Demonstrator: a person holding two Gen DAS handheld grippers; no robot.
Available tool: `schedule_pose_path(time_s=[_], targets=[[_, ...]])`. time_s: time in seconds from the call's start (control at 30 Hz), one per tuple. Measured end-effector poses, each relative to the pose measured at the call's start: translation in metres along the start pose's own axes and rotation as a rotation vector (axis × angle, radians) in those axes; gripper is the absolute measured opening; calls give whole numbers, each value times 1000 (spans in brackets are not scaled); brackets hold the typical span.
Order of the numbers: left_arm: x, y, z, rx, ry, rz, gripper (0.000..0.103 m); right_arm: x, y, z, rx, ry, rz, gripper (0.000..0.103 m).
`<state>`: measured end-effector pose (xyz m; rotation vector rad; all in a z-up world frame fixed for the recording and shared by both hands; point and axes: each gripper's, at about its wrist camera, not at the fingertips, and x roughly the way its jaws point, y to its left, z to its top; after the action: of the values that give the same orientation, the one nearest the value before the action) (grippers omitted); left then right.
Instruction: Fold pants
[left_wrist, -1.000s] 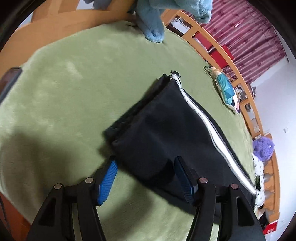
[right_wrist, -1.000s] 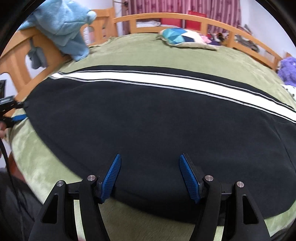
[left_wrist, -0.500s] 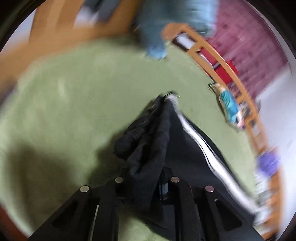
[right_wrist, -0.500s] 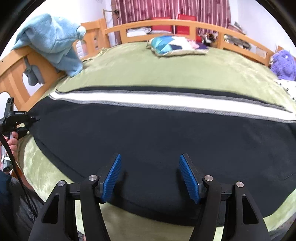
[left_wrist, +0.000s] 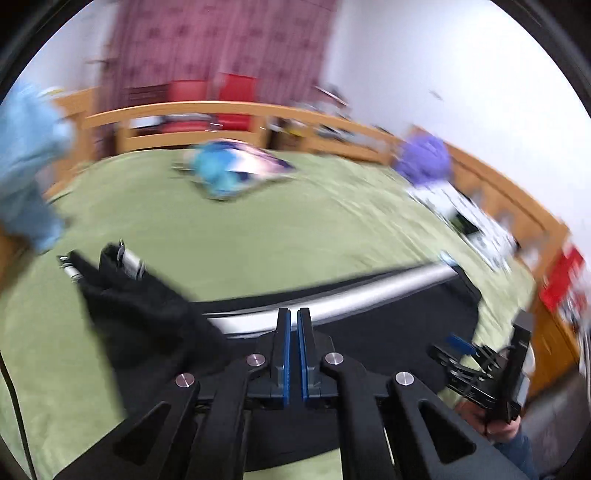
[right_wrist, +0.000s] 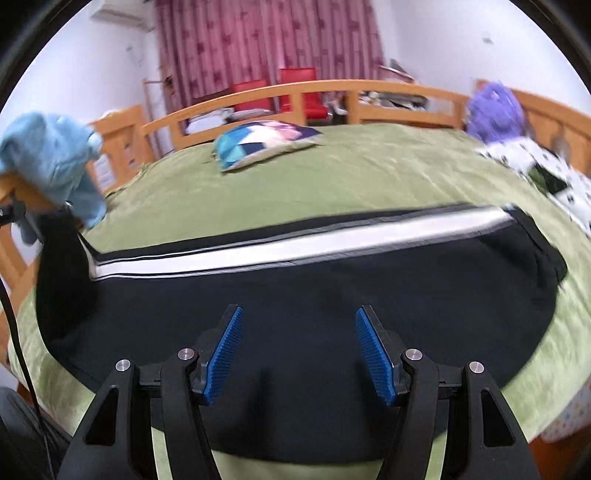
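A patterned cushion (right_wrist: 264, 142) lies on the green bedspread (right_wrist: 332, 184), a light blue towel (right_wrist: 51, 162) drapes the wooden rail (right_wrist: 295, 90), with maroon curtains (right_wrist: 266, 44) behind.

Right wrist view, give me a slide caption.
Open right gripper poised over black striped pants on green bedspread.

pants (right_wrist: 295, 295): matt black cloth | blanket (right_wrist: 332, 177): plush green | rail (right_wrist: 325, 86): smooth wood
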<state>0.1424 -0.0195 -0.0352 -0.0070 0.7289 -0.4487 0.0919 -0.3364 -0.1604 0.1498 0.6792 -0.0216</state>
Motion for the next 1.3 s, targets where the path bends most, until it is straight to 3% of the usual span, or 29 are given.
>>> schedule_pose_path(time_s=[0.13,0.23,0.33,0.4,0.47,0.53,0.63,0.77,1.03,1.2,1.3], targets=[[45,-57,-14,87,100,-16,5,-6,-41,-16,75,20,-50,62],[64,-63,-30,60,166,-32,5,-14,-67,-23,141,3,-45,62],[65,-49,-44,24,184,19,5,-10,-80,-27,180,14,-53,63],[54,-26,-51,-27,172,61,13,-4,-86,-26,196,30,-49,63],[47,-8,-57,-73,161,123,48,2,-85,-25,209,49,-30,63],[37,19,-64,-116,133,184,56,5,-80,-22,203,55,-18,63],[35,51,-71,-160,147,253,56,4,-60,-20,164,52,-10,63],[45,72,-80,-176,170,287,57,7,-26,-16,84,52,8,63],[71,72,-74,-83,180,323,57,25,15,-14,-34,91,-3,63],[91,72,-68,-49,194,354,56,31,20,-14,-39,109,-12,63],[112,74,-65,-36,241,375,55,33,17,-15,-33,122,-14,63]])
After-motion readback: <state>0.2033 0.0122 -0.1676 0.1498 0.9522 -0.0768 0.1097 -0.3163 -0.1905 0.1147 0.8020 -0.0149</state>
